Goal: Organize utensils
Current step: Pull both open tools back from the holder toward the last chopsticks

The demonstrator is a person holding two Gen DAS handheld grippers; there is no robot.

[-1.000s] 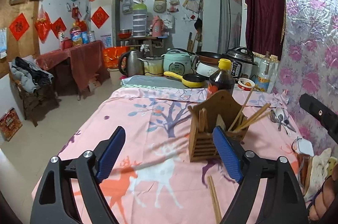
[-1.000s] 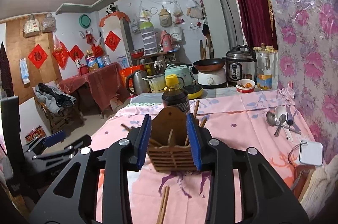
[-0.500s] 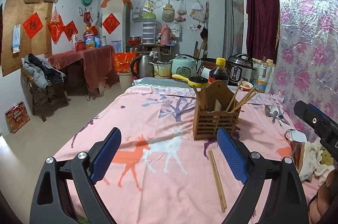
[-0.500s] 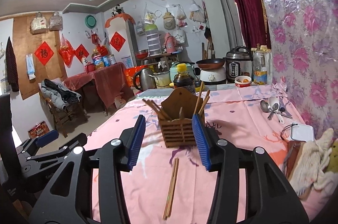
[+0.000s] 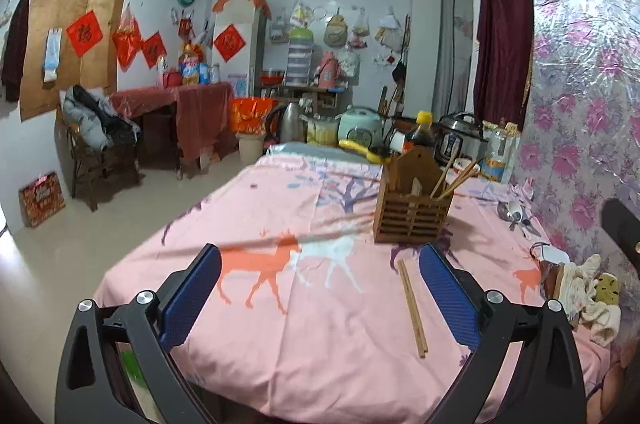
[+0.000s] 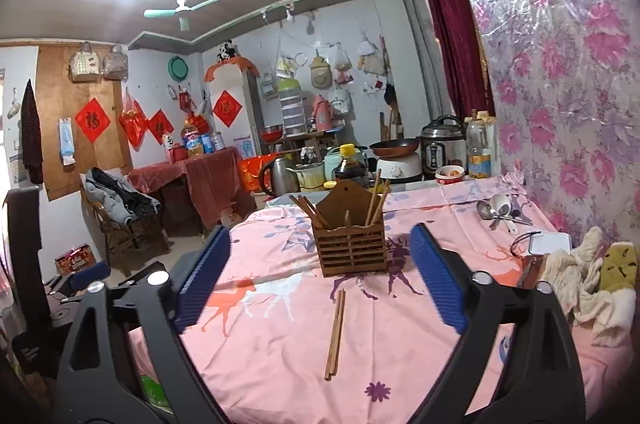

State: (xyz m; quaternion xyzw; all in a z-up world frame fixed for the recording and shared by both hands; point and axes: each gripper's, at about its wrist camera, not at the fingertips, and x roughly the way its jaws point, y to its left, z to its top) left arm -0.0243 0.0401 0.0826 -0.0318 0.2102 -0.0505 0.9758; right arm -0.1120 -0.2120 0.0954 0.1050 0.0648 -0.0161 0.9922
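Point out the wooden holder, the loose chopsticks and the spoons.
Holder (image 6: 351, 249): right wrist view, on its slatted front wall.
Chopsticks (image 6: 335, 334): right wrist view, midway along the pair lying on the cloth.
Spoons (image 6: 500, 204): right wrist view, on the white spoon's bowl.

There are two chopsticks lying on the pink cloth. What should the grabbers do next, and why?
Probably bring the right gripper down over the loose pair of chopsticks. They lie flat on the cloth in front of the wooden holder, where other chopsticks already stand upright. The right gripper's jaws are opening with nothing between them, and the pair lies right ahead of it, so it looks best placed for the pick.
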